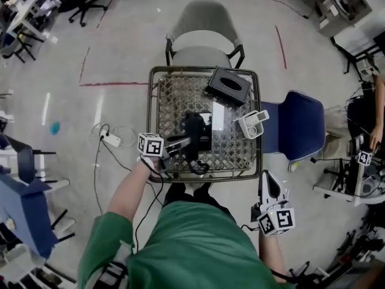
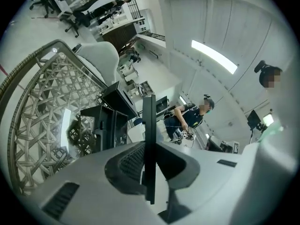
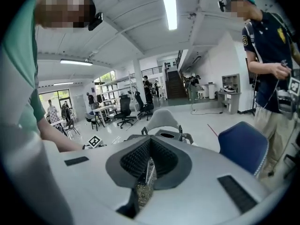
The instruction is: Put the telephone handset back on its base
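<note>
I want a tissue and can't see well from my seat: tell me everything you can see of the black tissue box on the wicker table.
The black tissue box is low, rectangular and matte dark, with an oval slot in its top. No tissue can be seen sticking out. It lies flat at the far right corner of the wicker table, turned askew to the table's edges. Nothing rests on it. A white flat thing lies close by its near side.

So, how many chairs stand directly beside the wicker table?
2: a gray chair at the table's far side, a blue chair at its right; the person may hide another.
</note>
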`<state>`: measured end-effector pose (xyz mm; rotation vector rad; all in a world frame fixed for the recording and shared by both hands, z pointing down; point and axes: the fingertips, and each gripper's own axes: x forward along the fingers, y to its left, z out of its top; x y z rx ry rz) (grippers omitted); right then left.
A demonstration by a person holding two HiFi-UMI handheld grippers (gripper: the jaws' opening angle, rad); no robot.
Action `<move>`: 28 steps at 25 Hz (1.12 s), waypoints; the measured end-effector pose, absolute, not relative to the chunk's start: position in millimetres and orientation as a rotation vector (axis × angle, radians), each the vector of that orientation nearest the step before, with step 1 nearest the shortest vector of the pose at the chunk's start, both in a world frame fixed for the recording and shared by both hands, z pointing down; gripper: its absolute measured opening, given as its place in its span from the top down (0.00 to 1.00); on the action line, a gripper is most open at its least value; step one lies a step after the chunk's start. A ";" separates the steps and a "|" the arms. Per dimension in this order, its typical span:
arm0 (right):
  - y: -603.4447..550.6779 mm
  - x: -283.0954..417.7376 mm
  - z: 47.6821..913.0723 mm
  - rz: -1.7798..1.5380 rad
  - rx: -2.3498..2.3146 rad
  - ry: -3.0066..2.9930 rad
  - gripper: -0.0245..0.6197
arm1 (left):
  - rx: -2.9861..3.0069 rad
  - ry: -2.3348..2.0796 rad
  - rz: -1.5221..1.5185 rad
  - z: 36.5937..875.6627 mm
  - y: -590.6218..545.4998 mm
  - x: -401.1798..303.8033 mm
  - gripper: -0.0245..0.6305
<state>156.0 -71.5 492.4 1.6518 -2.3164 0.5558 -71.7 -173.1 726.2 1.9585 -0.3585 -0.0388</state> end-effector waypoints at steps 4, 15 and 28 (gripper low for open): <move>-66.3 143.3 499.5 0.572 1.693 -2.243 0.94 | 1.924 -0.304 -0.011 757.7 -189.1 -75.0 0.84; -63.8 108.7 513.6 0.622 1.731 -2.149 0.94 | 1.869 -0.239 0.061 801.3 -205.3 -66.0 0.84; -70.0 87.7 507.4 0.620 1.688 -2.198 0.94 | 1.855 -0.221 0.075 815.5 -202.5 -72.8 0.84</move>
